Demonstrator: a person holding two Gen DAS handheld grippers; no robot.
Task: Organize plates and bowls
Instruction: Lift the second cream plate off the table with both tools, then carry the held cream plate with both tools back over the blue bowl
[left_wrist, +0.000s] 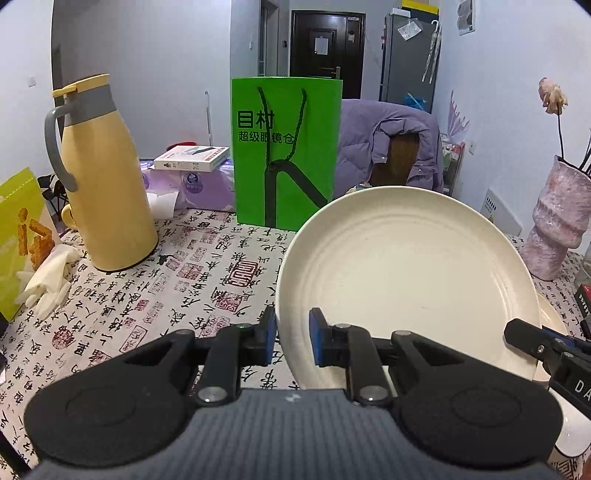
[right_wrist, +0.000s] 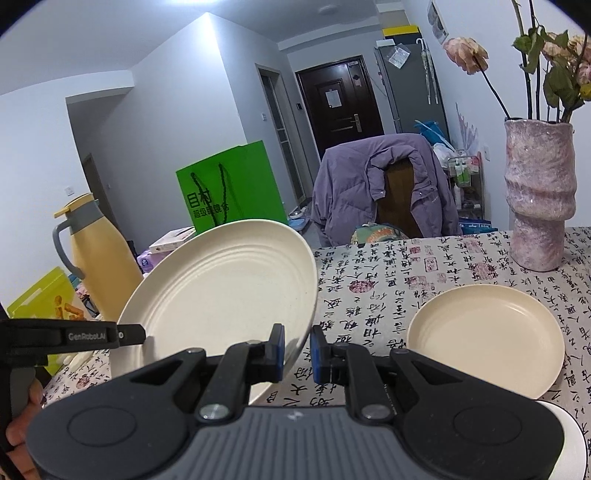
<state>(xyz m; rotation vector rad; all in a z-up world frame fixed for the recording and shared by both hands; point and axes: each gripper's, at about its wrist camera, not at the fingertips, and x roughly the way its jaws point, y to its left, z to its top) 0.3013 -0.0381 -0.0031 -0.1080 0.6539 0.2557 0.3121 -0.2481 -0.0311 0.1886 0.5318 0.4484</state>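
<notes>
Both tongs are clamping the rim of one large cream plate (left_wrist: 406, 280) and holding it tilted above the surface (left_wrist: 192, 280). Left tongs (left_wrist: 292, 341) are pinching its near left edge between blue pads, one pad under the rim and one on the plate's face. Right tongs (right_wrist: 297, 352) are gripping the opposite edge the same way; in the left wrist view they are showing only as a black tip at the plate's right edge, with the letters "DA" cut off by the frame. In the right wrist view the left tool's arm is reading "GenRobot.AI", and part of a hand (right_wrist: 20, 424) is peeking in at the lower left corner.

A smaller cream bowl (right_wrist: 487, 336) is lying on the surface to the right, apart from the plate. Another white dish at the lower right corner is mostly cropped. The tablecloth is carrying black calligraphy and red seal stamps, too distorted to read. Behind the plate a green paper bag (left_wrist: 286, 155) is standing, printed "目村" with a smaller line beneath, half crossed by its cord. A yellow thermos jug (left_wrist: 103, 177) is standing at the left and a pink vase (left_wrist: 557, 225) at the right.
</notes>
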